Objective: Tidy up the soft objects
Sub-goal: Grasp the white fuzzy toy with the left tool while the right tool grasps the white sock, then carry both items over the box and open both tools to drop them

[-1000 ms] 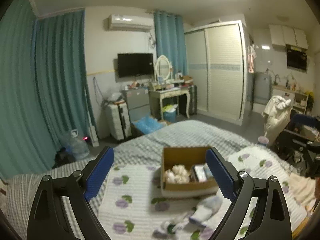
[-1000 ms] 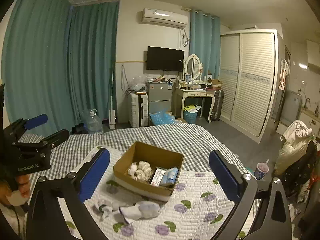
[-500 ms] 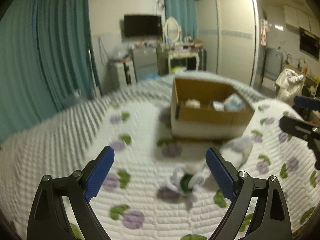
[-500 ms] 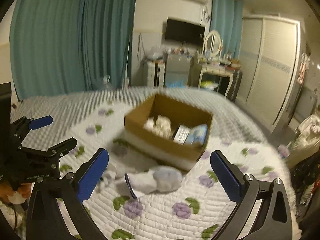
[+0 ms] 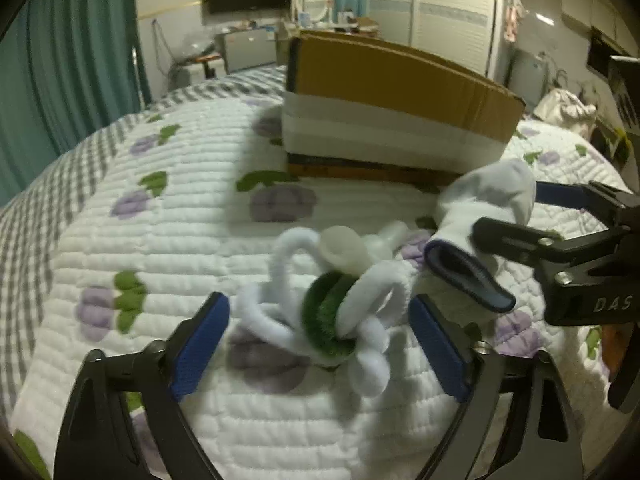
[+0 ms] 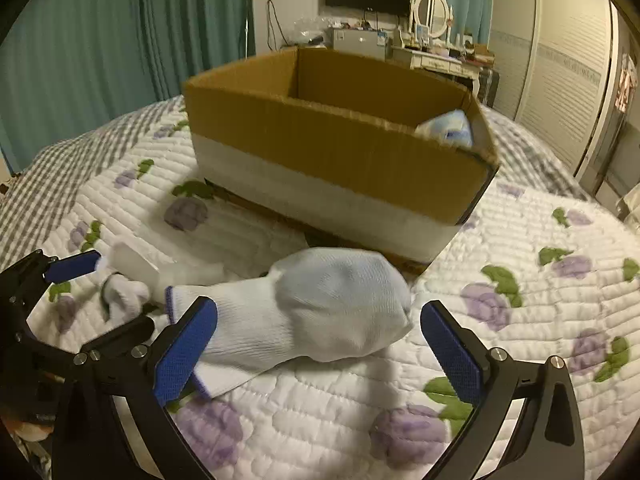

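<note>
A white and green fuzzy flower toy [image 5: 332, 300] lies on the quilt, between the open blue pads of my left gripper [image 5: 318, 344]. A white sock with a grey toe [image 6: 316, 312] lies beside it, between the open pads of my right gripper [image 6: 318, 350]. The sock also shows in the left wrist view [image 5: 480, 208], with the right gripper [image 5: 560, 220] around it. The left gripper [image 6: 92, 292] shows at the left of the right wrist view, by the toy [image 6: 120, 288]. An open cardboard box [image 6: 340, 152] stands just behind both, holding a pale blue soft item [image 6: 448, 128].
The white quilt with purple flowers [image 6: 520, 280] covers the bed over a grey checked sheet [image 6: 48, 176]. Teal curtains [image 6: 100, 32], a dresser with mirror [image 6: 432, 20], a TV and a wardrobe stand beyond the bed. A small whitish plastic piece [image 5: 344, 248] lies by the toy.
Both grippers have dropped low and moved forward to the quilt. The left now brackets the fuzzy toy and the right brackets the sock. Both stay open.
</note>
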A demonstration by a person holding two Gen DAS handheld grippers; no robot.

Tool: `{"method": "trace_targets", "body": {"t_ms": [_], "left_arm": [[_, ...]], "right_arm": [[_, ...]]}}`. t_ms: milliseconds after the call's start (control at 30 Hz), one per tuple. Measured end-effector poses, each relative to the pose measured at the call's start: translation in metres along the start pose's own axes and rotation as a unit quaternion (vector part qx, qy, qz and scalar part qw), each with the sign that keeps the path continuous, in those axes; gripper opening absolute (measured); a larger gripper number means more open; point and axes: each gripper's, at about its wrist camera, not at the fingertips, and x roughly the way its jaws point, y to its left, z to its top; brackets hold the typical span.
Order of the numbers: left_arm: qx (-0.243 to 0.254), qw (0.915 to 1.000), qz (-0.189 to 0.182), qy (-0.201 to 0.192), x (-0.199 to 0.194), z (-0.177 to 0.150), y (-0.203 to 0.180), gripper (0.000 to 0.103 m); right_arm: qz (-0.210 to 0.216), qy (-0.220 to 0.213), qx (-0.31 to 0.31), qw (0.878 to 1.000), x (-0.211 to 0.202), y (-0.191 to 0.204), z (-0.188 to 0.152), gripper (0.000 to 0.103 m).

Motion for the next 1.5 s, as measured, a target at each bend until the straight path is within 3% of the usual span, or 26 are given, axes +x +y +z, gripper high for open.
{"method": "trace_targets", "body": {"t_ms": [67,133,200,367,467,667,1067,1267,1500], "left_arm": [[0.000,0.9999,-0.008,0.007,0.005,-0.001,-0.001,0.076],[-0.006,0.9997,-0.021,0.015,0.007,-0.003,0.001,0.060],[-0.011,0.9994,-0.029,0.015,0.006,-0.004,0.005,0.058],[-0.005,0.9995,-0.030,0.011,-0.006,-0.010,0.001,0.053],[-0.007,0.9994,-0.031,0.012,-0.017,-0.015,0.002,0.053],[-0.011,0.9995,-0.030,0.009,-0.045,-0.020,0.000,0.053],[-0.009,0.9987,-0.036,-0.034,-0.114,-0.010,-0.015,0.053],[0.011,0.9959,-0.029,-0.085,-0.151,0.020,-0.026,0.053],[0.041,0.9891,-0.027,-0.139,-0.170,0.079,-0.035,0.053]], "right_arm": [[0.003,0.004,0.002,1.000,0.004,0.000,0.000,0.101],[0.008,0.006,-0.001,1.000,0.009,0.003,0.000,0.094],[0.001,0.000,-0.002,1.000,0.010,0.007,-0.002,0.087],[-0.013,-0.016,0.004,1.000,0.001,0.010,-0.008,0.055],[-0.009,-0.023,0.025,0.999,-0.009,0.004,-0.012,0.045],[-0.005,-0.031,0.061,0.998,-0.038,-0.001,-0.024,0.041],[0.002,-0.080,0.051,0.996,-0.132,0.019,-0.048,0.041],[-0.008,-0.116,0.019,0.993,-0.178,0.026,-0.028,0.041],[-0.016,-0.165,-0.010,0.986,-0.222,0.013,0.033,0.041]]}}
